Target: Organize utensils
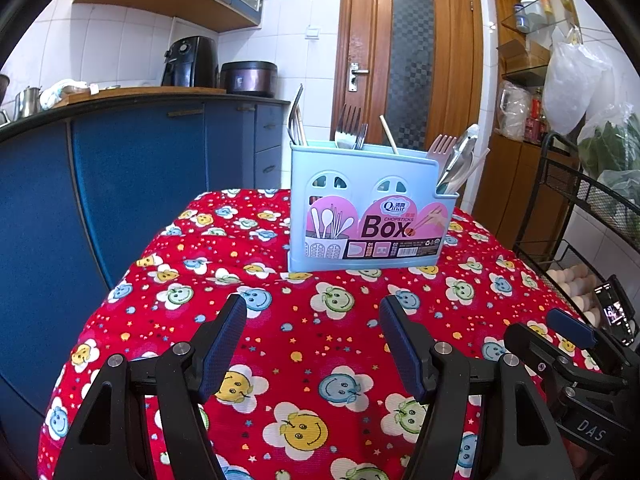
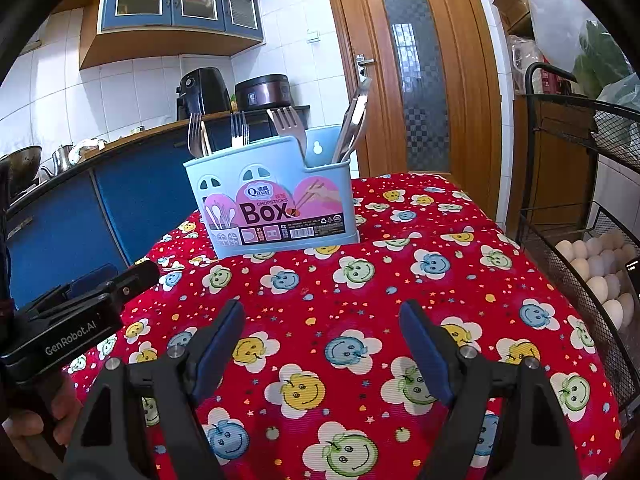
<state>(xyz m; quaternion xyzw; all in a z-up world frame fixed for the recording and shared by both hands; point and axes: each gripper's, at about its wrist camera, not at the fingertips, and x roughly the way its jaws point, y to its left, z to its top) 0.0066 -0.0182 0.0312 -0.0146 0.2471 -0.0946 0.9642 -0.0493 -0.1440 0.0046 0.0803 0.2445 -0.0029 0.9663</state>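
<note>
Both my tongs, left gripper (image 1: 312, 312) and right gripper (image 2: 322, 318), gape wide, holding nothing. The blue utensil box (image 1: 370, 216) stands at twelve o'clock on the tablecloth (image 1: 280, 320). I'd approach its forks (image 1: 350, 130) from above, slowly, gripping one handle.

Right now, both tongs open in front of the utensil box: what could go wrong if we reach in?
1. The blue utensil box is tall and stands on a soft, wrinkled red tablecloth; a sideways pull on a utensil could tip it.
2. The spoons lean outward over the right compartment's edge, so a bump might lever them out.
3. The forks stand close together; the left tongs or right tongs may catch two at once.
</note>
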